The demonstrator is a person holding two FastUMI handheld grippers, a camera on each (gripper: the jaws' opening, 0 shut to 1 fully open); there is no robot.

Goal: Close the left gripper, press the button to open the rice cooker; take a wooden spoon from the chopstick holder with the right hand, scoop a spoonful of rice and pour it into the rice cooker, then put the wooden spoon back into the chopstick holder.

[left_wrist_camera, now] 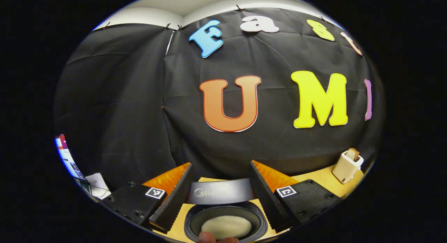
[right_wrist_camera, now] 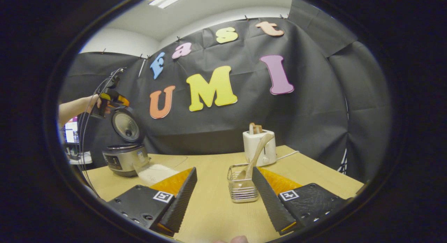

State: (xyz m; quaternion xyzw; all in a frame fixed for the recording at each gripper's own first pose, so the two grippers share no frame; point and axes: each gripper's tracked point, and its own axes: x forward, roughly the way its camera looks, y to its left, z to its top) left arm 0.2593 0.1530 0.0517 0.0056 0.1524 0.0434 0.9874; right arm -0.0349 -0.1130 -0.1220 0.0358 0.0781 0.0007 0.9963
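Pale wood table under a black cloth wall: the wire chopstick holder, wooden spoon leaning inside, stands at 12 o'clock between the right gripper's wide-spread, empty fingers, a white toaster just behind. At 10 o'clock the rice cooker stands lid-up beside a clear rice container. The left gripper, likewise wide open and empty, hovers over the cooker's pot.

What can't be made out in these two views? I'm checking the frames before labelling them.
- Cooker front and button: left gripper view, cut off by the lower edge.
- Inside of the pot: right gripper view, hidden by its rim.
- Spoon bowl: right gripper view, blurred behind the holder wires.
- Left gripper fingers: right gripper view, too small to tell.
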